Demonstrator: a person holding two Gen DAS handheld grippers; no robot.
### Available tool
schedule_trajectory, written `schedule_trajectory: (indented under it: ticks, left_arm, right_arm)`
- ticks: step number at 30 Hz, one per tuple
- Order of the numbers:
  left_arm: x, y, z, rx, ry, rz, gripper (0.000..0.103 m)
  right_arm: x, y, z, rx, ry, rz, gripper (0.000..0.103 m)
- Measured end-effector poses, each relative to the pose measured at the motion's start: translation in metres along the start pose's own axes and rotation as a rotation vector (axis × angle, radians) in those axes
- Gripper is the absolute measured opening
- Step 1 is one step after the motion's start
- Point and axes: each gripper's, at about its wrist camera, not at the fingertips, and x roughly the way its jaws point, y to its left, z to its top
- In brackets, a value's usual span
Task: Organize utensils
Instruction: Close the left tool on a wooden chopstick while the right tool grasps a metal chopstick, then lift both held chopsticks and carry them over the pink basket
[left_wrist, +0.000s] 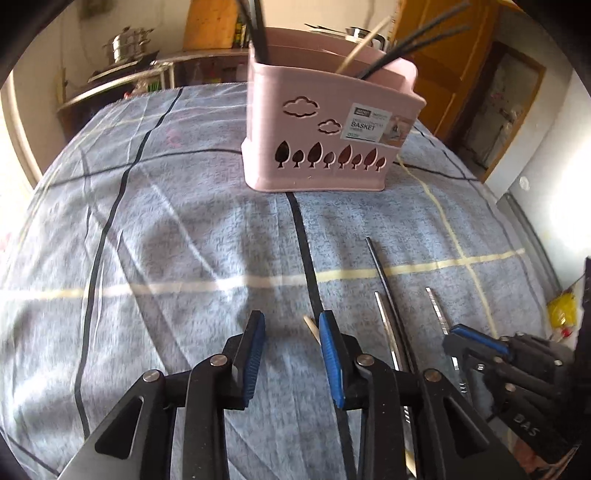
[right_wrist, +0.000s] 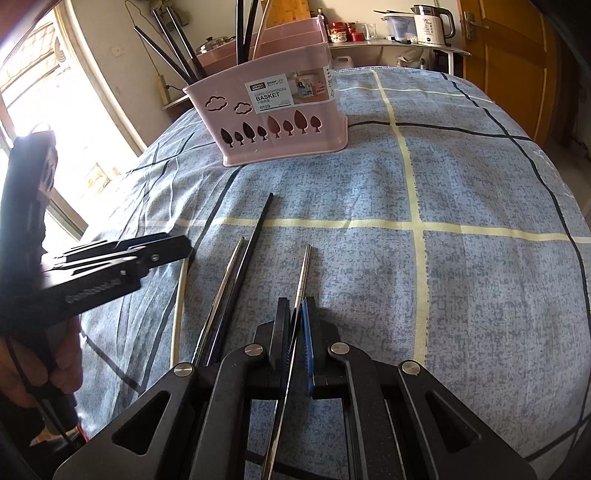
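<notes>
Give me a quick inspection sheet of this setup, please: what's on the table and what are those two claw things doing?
Surface: blue checked cloth, wrinkled at the left.
Job's things: pink basket upright, holding dark and pale chopsticks; black chopstick, metal chopstick and pale chopstick lying loose on the cloth.
Clutter: nothing seen on the cloth.
Grippers: left gripper open, holding nothing; right gripper shut on second metal chopstick.
Cables: nothing seen.
Surroundings: kettle and jars on a shelf, steel pot, wooden door, window at left.
</notes>
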Motion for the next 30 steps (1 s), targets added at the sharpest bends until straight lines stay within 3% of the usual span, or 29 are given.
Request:
schedule_trajectory:
  ticks: [6,9,11,13,17,23,26,30]
  left_arm:
    - [0.001,-0.006,-0.01,-0.078,0.066,-0.077,0.031]
    - [0.005,-0.016,-0.008,-0.044,0.045,-0.028,0.031]
    - [0.01,-0.024,-0.005,0.012,0.04,0.013,0.009]
    - [0.012,-0.027,-0.003,0.064,0.032,0.025,0.004]
    - [0.012,-0.021,0.0,0.134,0.038,0.005,0.004]
    - [0.009,-0.001,0.003,0.084,0.051,-0.016,0.005]
    - [0.011,-0.004,0.007,0.106,0.059,-0.005,0.005]
    - [0.016,-0.014,0.012,0.157,0.078,0.019,0.014]
  right_arm:
    - [0.001,0.0,0.001,-0.005,0.006,-0.001,0.006]
    - [0.001,0.0,0.001,-0.008,0.008,-0.004,0.006]
    - [0.001,0.0,0.001,-0.012,0.01,-0.006,0.006]
    - [0.001,0.0,0.001,-0.016,0.013,-0.006,0.006]
    - [0.0,-0.002,0.002,-0.021,0.018,-0.012,0.006]
    - [0.003,-0.005,0.009,-0.009,0.034,-0.01,0.006]
    - [0.008,-0.003,0.018,-0.024,0.044,-0.027,0.006]
    - [0.017,0.002,0.03,-0.044,0.066,-0.055,0.006]
